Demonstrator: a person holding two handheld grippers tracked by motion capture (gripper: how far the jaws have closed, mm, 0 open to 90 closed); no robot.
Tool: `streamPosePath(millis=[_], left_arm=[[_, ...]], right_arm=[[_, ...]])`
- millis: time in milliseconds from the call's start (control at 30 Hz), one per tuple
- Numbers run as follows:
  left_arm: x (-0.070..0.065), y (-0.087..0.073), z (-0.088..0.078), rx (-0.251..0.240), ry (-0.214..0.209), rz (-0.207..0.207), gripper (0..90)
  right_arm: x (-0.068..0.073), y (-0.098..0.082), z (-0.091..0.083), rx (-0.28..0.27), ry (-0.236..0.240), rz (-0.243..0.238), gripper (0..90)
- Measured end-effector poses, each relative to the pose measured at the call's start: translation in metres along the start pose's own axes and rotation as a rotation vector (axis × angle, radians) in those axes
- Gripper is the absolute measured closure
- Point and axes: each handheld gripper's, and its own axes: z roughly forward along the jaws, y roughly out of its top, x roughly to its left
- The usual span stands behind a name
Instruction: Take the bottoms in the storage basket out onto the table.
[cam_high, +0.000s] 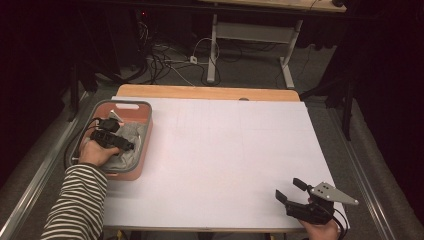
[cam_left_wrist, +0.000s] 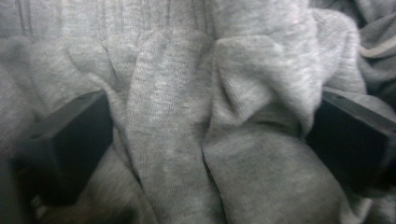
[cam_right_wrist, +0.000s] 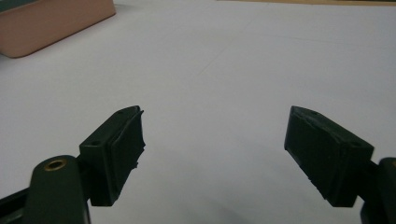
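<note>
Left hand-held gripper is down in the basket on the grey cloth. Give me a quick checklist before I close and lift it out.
1. Left hand-held gripper jaws open: ok, both stand wide apart.
2. Grey cloth between the jaws: ok, a bunched fold fills the gap in the left gripper view.
3. Jaws clear of the basket wall: cannot tell, the cloth hides the wall.
4. Only one layer caught: cannot tell, several folds overlap.
5. Landing area on the white table: ok, bare beside the basket.
6. Right hand-held gripper out of the way: ok, open at the table's near right corner, holding nothing.
</note>
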Motion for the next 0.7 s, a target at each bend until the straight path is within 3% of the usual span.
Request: streamPosePath(millis=[600, 700], left_arm=[[-0.013, 0.001, -0.007, -0.027, -0.001, 0.038, 48.3], [-0.016, 0.001, -0.008, -0.031, -0.003, 0.068, 57.2]], right_arm=[[-0.001, 0.0, 0.002, 0.012, 0.0, 0.002, 20.3], [-0.001, 0.0, 0.003, 0.013, -0.002, 0.0, 20.4]])
